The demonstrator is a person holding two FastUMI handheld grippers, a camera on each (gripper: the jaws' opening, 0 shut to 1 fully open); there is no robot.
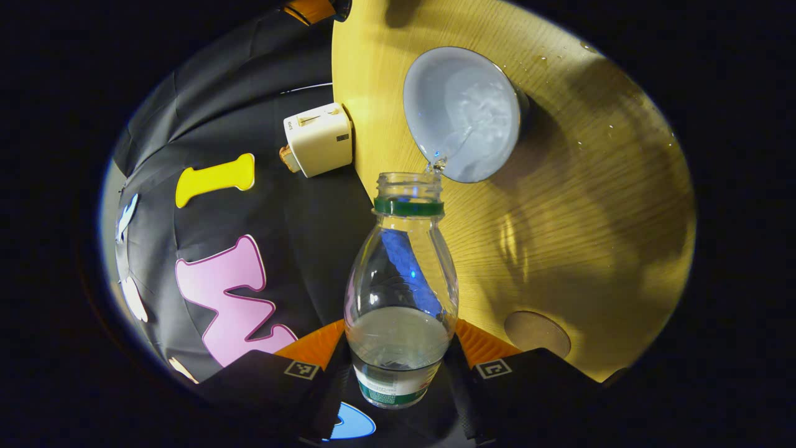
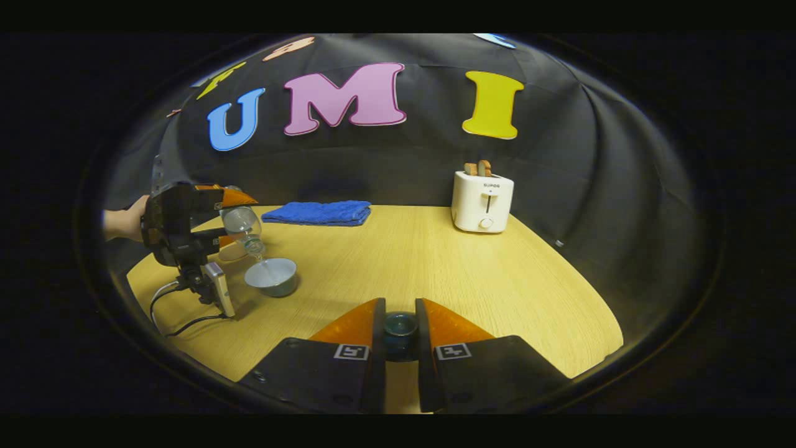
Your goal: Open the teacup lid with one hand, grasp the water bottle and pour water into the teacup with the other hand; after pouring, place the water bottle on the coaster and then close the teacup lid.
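Observation:
My left gripper (image 1: 401,333) is shut on a clear plastic water bottle (image 1: 401,280) with a green neck ring and no cap. The bottle is tipped forward, and a thin stream of water falls from its mouth into the open grey-blue teacup (image 1: 463,112) on the wooden table (image 1: 591,205). A round brown coaster (image 1: 536,333) lies bare on the table near the right finger. In the right gripper view, my right gripper (image 2: 401,306) is shut on the dark teacup lid (image 2: 400,328), low over the near table. Far left there, the left gripper (image 2: 231,219) tilts the bottle (image 2: 242,225) over the teacup (image 2: 272,275).
A white toaster (image 2: 482,200) with toast in it stands at the table's back edge. A folded blue towel (image 2: 317,213) lies behind the teacup. A small device and cable (image 2: 214,292) hang under the left gripper, which a hand (image 2: 124,223) holds. Water drops (image 1: 578,62) speckle the wood past the cup.

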